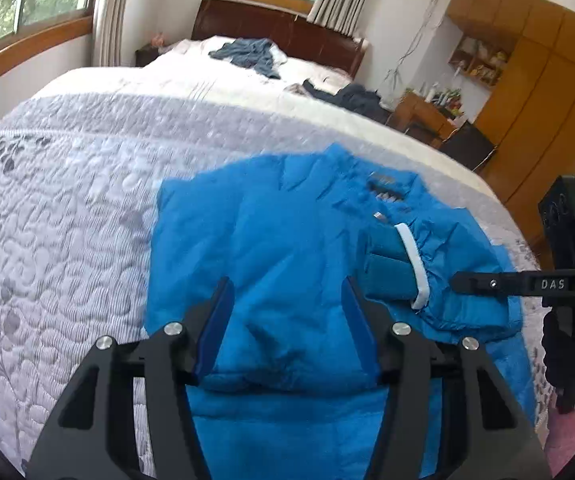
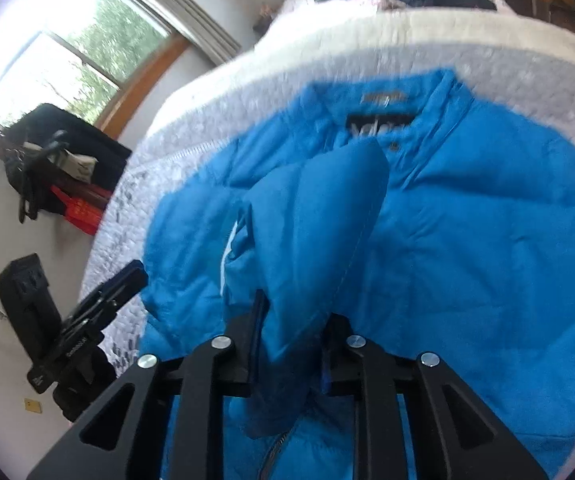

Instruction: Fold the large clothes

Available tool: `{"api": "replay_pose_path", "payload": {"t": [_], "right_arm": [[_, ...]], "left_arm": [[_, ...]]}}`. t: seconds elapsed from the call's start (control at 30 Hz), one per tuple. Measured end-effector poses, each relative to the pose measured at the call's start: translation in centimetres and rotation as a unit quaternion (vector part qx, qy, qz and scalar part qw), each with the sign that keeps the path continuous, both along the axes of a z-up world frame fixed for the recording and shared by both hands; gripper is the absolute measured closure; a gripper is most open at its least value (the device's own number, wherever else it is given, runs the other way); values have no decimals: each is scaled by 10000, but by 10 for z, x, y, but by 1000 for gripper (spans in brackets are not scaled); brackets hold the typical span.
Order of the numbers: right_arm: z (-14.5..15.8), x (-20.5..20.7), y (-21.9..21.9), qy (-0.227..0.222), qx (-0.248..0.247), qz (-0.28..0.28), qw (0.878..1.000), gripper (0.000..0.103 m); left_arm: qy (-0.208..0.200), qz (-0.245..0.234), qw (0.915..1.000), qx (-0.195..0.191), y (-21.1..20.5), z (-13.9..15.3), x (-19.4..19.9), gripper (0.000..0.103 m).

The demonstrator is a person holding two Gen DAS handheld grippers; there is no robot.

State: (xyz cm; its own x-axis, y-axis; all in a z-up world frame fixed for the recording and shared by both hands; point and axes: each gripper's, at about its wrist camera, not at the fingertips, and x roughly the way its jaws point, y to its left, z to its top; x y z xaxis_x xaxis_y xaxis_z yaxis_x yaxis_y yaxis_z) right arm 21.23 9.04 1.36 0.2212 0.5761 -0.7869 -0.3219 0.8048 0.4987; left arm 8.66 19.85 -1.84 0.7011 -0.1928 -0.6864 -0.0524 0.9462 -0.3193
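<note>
A quilted grey floral bedspread [image 1: 67,208] covers the bed. Dark clothes [image 1: 247,54] lie near the wooden headboard [image 1: 279,28]; orange wardrobes [image 1: 547,100] stand beyond.

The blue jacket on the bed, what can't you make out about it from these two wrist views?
- Blue jacket hem: left wrist view, cut off by the bottom edge and the left gripper.
- Neck label lettering: right wrist view, motion-blurred.
- Sleeve cuff end: right wrist view, hidden behind the right gripper, which is shut on it.
</note>
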Motion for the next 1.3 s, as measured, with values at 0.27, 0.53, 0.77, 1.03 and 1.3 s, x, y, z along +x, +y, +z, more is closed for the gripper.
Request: {"api": "replay_pose_path", "payload": {"t": [0.27,0.53,0.77,1.03,1.3], "right_arm": [[-33,16,-32,350,-218,-387,9984,74],[1,0,-30,-510,-1192,-584,9898,53],[20,-19,33,-1023,-1731,164,9794,45],[-30,-1,81,-1203,-2910,184,9490,31],[-4,5,26,-950,-1893,-279,9769,72]], "left_arm": [[364,-51,9993,48,-14,-33,34,48],[293,5,9993,-239,-3,-27,26,48],[252,7,9997,-18,-8,-20,20,45],[367,-23,9993,18,-5,-34,26,45],[365,-43,9993,64,-5,-38,27,45]]}}
